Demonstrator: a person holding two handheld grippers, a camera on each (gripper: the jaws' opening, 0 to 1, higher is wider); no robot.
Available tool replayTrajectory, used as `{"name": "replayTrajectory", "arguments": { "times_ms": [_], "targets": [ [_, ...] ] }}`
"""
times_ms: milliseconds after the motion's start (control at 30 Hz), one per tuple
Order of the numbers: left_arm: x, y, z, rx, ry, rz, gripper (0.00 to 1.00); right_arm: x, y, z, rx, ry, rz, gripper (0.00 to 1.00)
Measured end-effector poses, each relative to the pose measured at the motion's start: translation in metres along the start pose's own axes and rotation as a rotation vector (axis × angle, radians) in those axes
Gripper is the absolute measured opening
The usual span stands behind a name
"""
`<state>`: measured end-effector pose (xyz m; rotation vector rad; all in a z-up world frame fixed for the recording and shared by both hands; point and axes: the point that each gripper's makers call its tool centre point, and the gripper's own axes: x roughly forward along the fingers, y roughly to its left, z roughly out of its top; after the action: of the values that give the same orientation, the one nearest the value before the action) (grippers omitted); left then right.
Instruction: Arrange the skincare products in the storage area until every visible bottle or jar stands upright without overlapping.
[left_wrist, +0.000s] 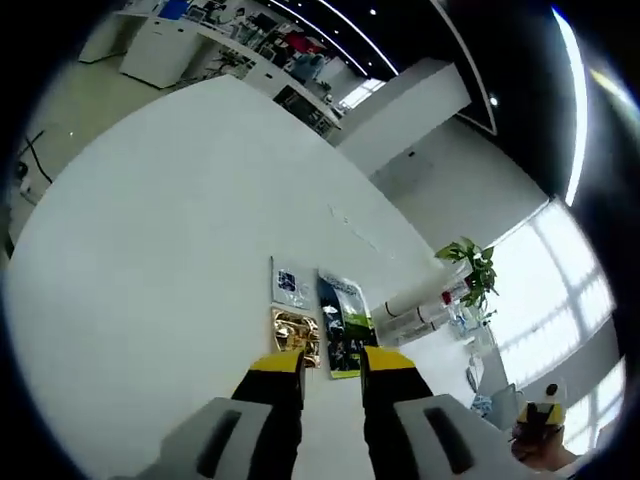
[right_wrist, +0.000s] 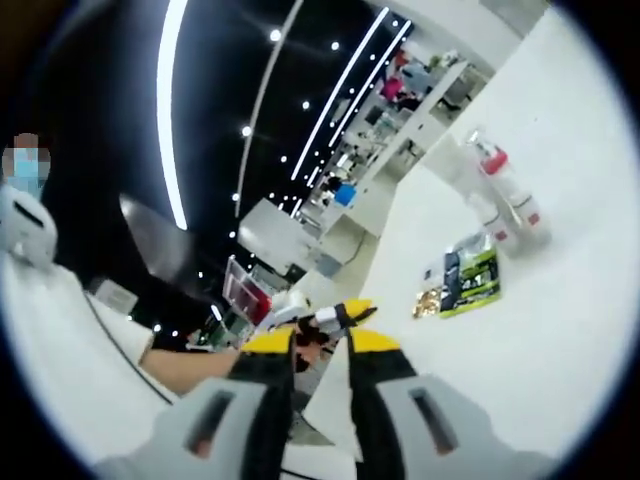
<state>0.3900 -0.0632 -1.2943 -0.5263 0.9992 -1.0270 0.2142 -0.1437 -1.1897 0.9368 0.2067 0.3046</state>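
On the white table (left_wrist: 180, 250) lie three flat sachets: a white one (left_wrist: 290, 285), a dark green one (left_wrist: 345, 320) and a gold one (left_wrist: 297, 335). To their right are two white bottles (left_wrist: 415, 305), one with a red cap, and they look laid on their sides. My left gripper (left_wrist: 333, 362) hangs open just short of the sachets, with nothing between its jaws. In the right gripper view, the bottles (right_wrist: 505, 195) and sachets (right_wrist: 462, 282) sit far off at the right. My right gripper (right_wrist: 320, 345) is open, empty and well away from them.
A green potted plant (left_wrist: 470, 265) stands beyond the bottles near a bright window. The right gripper (left_wrist: 540, 420) shows at the lower right of the left gripper view. A hand (right_wrist: 195, 368) carries the left gripper (right_wrist: 335, 318). A white sleeve (right_wrist: 60, 330) is at the left.
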Motion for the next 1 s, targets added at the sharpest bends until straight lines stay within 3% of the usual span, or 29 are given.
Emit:
{"name": "replayTrajectory", "arguments": {
  "times_ms": [233,367,500,633,833,1000],
  "targets": [
    [-0.041,-0.04,0.003,0.049,-0.096,-0.107,0.24,0.029,0.005,-0.001,-0.009,0.068,0.05,0.25],
    [-0.068,-0.061,0.006,0.133,-0.141,-0.131,0.31,0.045,0.012,-0.003,-0.104,0.14,0.059,0.3],
    [-0.087,-0.073,0.013,0.208,-0.18,-0.121,0.39,0.052,0.016,0.009,-0.211,0.146,0.036,0.37],
    [-0.108,-0.082,0.019,0.35,-0.19,-0.078,0.46,0.057,0.018,0.024,-0.308,0.131,-0.008,0.54],
    [-0.122,-0.087,0.023,0.441,-0.196,-0.047,0.59,0.06,0.023,0.046,-0.424,0.083,-0.06,0.72],
    [-0.132,-0.088,0.027,0.494,-0.218,-0.01,0.7,0.056,0.027,0.052,-0.475,0.063,-0.091,0.84]
  ]
}}
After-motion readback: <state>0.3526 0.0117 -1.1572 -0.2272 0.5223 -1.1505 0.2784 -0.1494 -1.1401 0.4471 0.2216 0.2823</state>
